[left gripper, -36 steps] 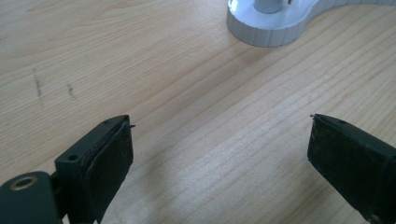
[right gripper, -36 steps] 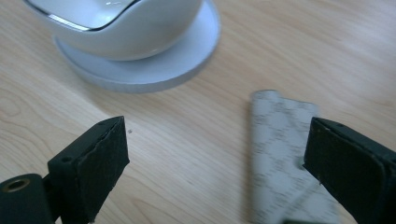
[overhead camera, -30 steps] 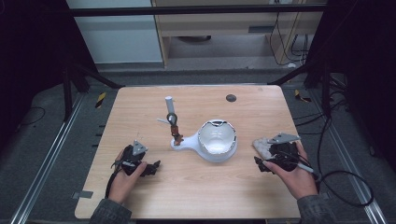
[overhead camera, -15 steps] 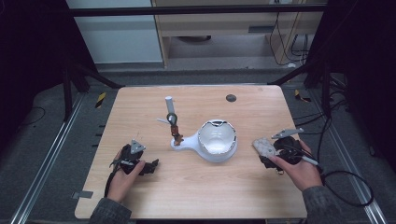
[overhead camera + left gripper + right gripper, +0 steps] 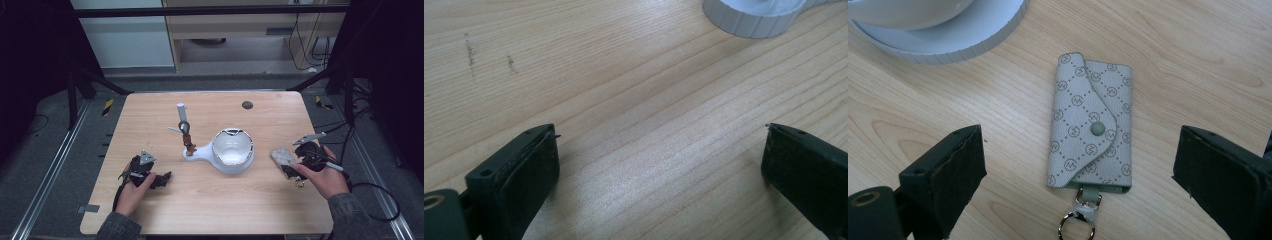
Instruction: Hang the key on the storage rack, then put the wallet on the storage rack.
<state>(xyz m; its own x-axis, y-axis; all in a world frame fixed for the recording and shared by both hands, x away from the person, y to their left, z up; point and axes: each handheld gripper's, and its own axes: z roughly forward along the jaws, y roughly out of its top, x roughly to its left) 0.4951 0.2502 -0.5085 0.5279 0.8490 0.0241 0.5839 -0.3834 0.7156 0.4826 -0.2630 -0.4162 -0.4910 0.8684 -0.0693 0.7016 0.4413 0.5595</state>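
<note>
Tongs [image 5: 1078, 165] astride patterned, perhaps fabric pouch [image 5: 1091, 120]

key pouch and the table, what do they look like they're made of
The key pouch looks like coated canvas or faux leather: pale grey-green with a printed diamond monogram pattern, matte, a stitched flap shut with a snap button. Its ring looks like shiny metal. The table looks like light wood or a wood-grain laminate: visible grain lines with a soft satin sheen. Which of the two, the pictures leave open.
</note>
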